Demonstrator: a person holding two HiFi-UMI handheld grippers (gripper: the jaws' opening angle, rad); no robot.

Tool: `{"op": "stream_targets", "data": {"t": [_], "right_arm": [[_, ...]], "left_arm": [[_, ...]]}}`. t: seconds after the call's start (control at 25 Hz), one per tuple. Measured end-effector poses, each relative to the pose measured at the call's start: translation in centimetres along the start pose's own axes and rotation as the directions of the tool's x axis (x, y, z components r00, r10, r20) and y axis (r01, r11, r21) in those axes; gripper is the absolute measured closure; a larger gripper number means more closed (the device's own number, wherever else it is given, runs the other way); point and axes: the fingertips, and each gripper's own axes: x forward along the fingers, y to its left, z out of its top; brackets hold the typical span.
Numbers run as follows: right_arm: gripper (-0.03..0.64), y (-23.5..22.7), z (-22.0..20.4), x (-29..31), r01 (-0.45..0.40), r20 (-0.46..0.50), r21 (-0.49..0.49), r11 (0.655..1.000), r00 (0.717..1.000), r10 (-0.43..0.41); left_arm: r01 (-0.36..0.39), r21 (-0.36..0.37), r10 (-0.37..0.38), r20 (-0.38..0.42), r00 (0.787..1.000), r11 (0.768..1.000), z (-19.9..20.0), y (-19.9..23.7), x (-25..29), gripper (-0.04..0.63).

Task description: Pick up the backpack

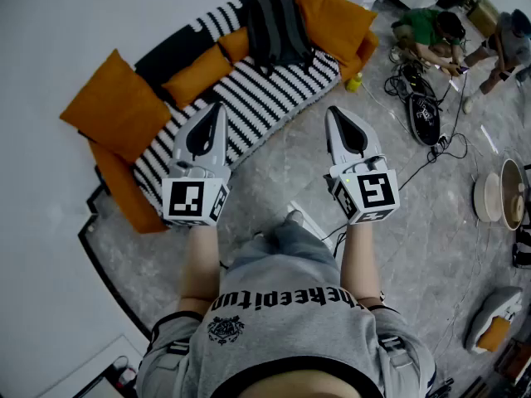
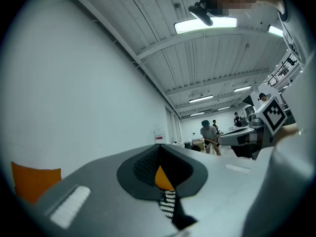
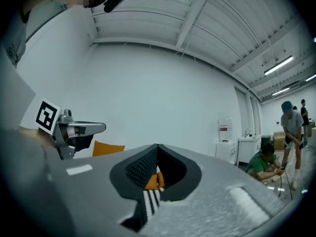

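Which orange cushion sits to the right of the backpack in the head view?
The big cushion at the sofa's right end, beside the backpack; the others all lie left of it.

place: some kind of lab hall | clues: sofa [image 1: 249,98] on bare floor [image 1: 282,160], loose cables [image 1: 425,116], strip lights [image 2: 205,25], people [image 1: 425,30] crouched over gear

left tongs [image 1: 217,113]: closed, empty | right tongs [image 1: 335,114]: closed, empty | held side by side
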Motion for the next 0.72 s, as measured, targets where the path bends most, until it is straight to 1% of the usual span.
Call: {"op": "stream_targets", "data": {"t": [0.36, 0.72], "right_arm": [[0.614, 0.0, 0.0, 1.1, -0.015, 0.005, -0.009, 1.000, 1.000, 0.015], [0.614, -2.3, 0.0, 2.9, -0.016, 0.025, -0.026, 1.000, 1.000, 0.016]], "left_arm": [[-0.003, -0.008, 0.003, 0.000, 1.000, 1.000, -0.1, 0.3, 0.8, 0.580], [-0.019, -0.011, 0.019, 0.002, 1.000, 1.000, -0.6, 0.1, 3.3, 0.580]]}}
